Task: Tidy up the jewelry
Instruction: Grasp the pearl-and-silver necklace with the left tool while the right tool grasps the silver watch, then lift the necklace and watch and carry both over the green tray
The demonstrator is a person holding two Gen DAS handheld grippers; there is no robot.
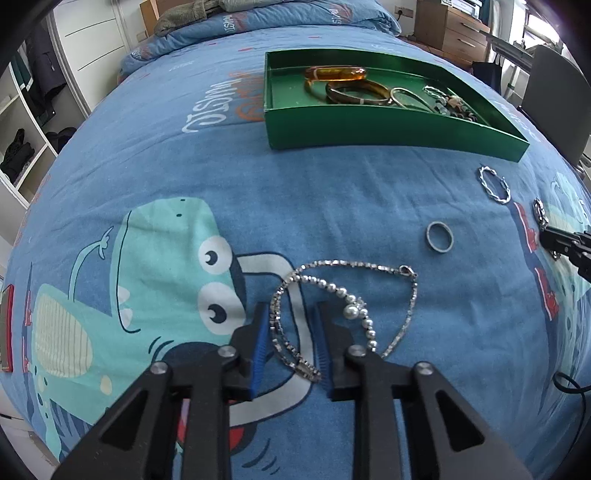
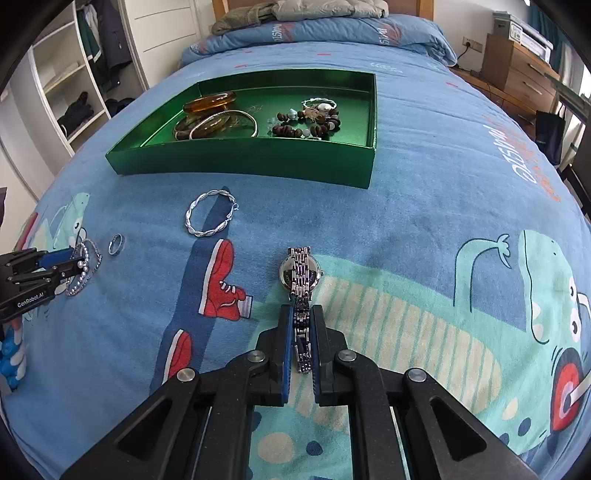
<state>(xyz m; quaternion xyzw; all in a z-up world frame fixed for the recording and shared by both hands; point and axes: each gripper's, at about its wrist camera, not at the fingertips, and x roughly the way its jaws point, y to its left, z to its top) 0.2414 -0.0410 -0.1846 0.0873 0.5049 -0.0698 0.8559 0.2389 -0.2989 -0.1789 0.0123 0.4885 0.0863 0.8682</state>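
Note:
My left gripper [image 1: 291, 307] points down at a rhinestone chain necklace [image 1: 351, 264] lying in a loop on the blue bedcover. One doubled strand of it lies between the blue pads [image 1: 260, 343], which stand a little apart with bedcover showing between them. A pearl strand [image 1: 354, 310] crosses the loop just right of the fingers. My right gripper [image 2: 301, 308] is shut on the metal band of a silver watch [image 2: 301, 275], whose face lies just past the fingertips. A plain ring [image 1: 439, 237] and a twisted silver bangle [image 2: 212, 194] lie loose. The green tray [image 2: 240, 162] holds amber bangles [image 2: 210, 101] and beaded bracelets [image 2: 306, 129].
A folded quilt [image 2: 314, 33] lies at the head of the bed. Open wardrobe shelves [image 2: 70, 92] stand to the left and wooden drawers [image 2: 517, 70] at the back right. A grey chair [image 1: 557, 92] is beside the bed. The bedcover between tray and jewellery is bare.

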